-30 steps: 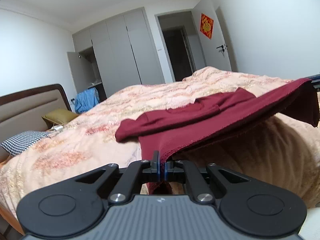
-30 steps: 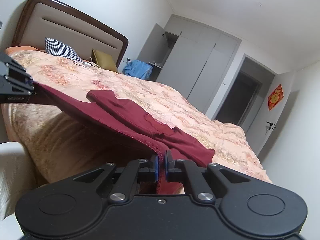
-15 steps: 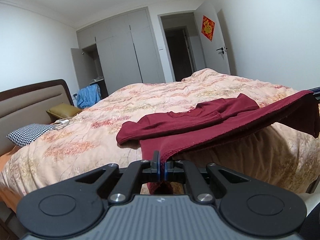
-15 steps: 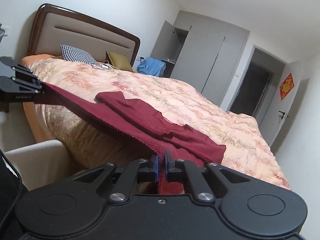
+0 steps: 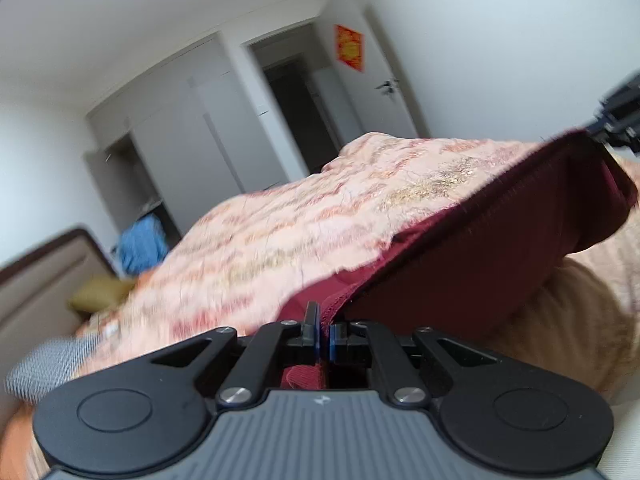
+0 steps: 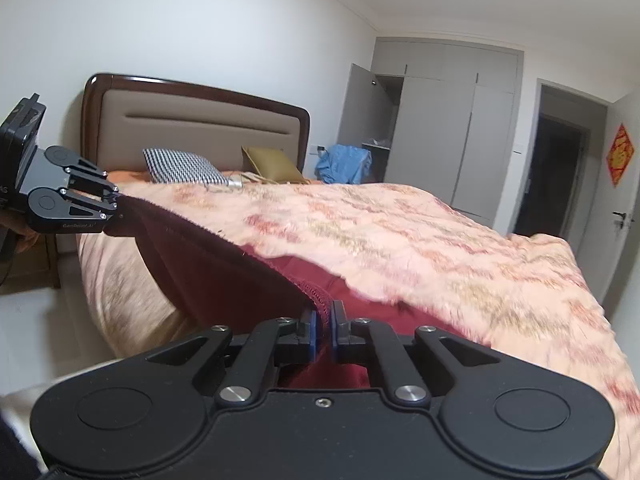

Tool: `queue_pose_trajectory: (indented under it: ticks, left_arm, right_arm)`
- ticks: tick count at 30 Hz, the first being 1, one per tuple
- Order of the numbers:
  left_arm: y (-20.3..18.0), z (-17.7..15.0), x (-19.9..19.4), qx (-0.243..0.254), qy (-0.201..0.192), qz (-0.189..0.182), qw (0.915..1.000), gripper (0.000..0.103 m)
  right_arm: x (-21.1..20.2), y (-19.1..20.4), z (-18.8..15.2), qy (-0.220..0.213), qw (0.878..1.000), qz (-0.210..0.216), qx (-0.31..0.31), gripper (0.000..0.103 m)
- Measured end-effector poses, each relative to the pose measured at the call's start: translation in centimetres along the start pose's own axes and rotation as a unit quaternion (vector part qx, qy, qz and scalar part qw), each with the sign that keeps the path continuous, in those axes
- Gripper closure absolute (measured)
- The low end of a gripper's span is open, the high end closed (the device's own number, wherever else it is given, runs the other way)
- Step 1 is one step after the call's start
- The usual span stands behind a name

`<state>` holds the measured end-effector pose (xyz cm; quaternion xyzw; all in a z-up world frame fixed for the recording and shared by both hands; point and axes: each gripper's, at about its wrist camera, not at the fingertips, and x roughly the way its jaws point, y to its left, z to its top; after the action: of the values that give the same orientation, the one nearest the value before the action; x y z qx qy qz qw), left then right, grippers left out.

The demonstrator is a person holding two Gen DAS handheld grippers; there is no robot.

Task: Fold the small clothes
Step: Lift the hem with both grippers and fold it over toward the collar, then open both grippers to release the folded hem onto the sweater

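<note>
— What's changed?
— Both hands are higher; the dark red garment (image 5: 500,248) now hangs stretched between the left gripper (image 5: 323,334) and right gripper (image 6: 323,326).
— Grip?
— Both clamped on its hem, above the quilt (image 6: 400,224).

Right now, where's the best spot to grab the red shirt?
Probably the hem corners, from the near bedside. The left gripper and right gripper already pinch that edge of the red shirt, stretched between them; the rest lies on the bed.
</note>
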<state>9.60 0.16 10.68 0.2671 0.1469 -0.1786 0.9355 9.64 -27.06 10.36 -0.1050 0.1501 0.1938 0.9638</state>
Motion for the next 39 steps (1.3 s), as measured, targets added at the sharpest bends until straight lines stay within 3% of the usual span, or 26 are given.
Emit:
queue_pose_trajectory:
  ticks: [3,6,11,22,27,30,32,33,34,36,38,39]
  left_arm:
    - [1.4,3.0,4.0,0.029,-0.002,-0.011,0.9995,0.099]
    - [2.9,5.3,8.4,0.027,0.005,-0.029,0.9992,0.098]
    - [4.1,6.7,16.4,0.033,0.030,-0.048,0.9978,0.098]
    - [7.3,3.0,30.3,-0.050,0.108,-0.105,0.9873,0.099]
    - [7.4,0.1,32.9,-0.079,0.137,-0.112,0.9811,0.098]
    - [7.5,-1.0,33.7,-0.098,0.154,-0.115,0.9765,0.095]
    - [7.7,-1.5,34.3,-0.113,0.164,-0.120,0.9726,0.085]
    - [8.0,-1.6,34.4,-0.122,0.168,-0.120,0.9708,0.070]
    - [8.2,-1.7,34.4,-0.134,0.172,-0.120,0.9687,0.054]
    - [8.9,-2.0,34.4,-0.161,0.176,-0.130,0.9624,0.037]
    - [9.7,-2.3,34.1,-0.188,0.175,-0.139,0.9564,0.028]
    - [10.0,-2.4,34.0,-0.199,0.174,-0.140,0.9541,0.017]
  right_arm:
    - [3.5,-3.6,2.0,-0.005,1.000,0.010,0.000,0.095]
    - [7.6,-6.9,3.5,0.001,1.000,0.009,-0.004,0.095]
    - [14.9,-11.8,4.8,0.024,0.999,0.013,0.023,0.095]
    - [27.0,-17.1,1.9,0.095,0.991,0.001,0.090,0.095]
    - [29.6,-18.2,0.2,0.116,0.986,0.002,0.124,0.095]
    - [30.0,-17.6,-0.8,0.127,0.985,0.004,0.119,0.085]
    - [29.8,-16.7,-1.3,0.134,0.986,0.005,0.100,0.082]
    - [29.7,-16.2,-1.6,0.137,0.987,0.007,0.088,0.078]
    - [29.5,-15.7,-1.9,0.141,0.987,0.008,0.078,0.067]
    - [29.1,-14.9,-2.3,0.144,0.988,0.005,0.061,0.046]
    - [28.4,-14.2,-2.5,0.141,0.989,0.006,0.047,0.038]
    - [28.2,-13.9,-2.6,0.141,0.989,0.008,0.043,0.034]
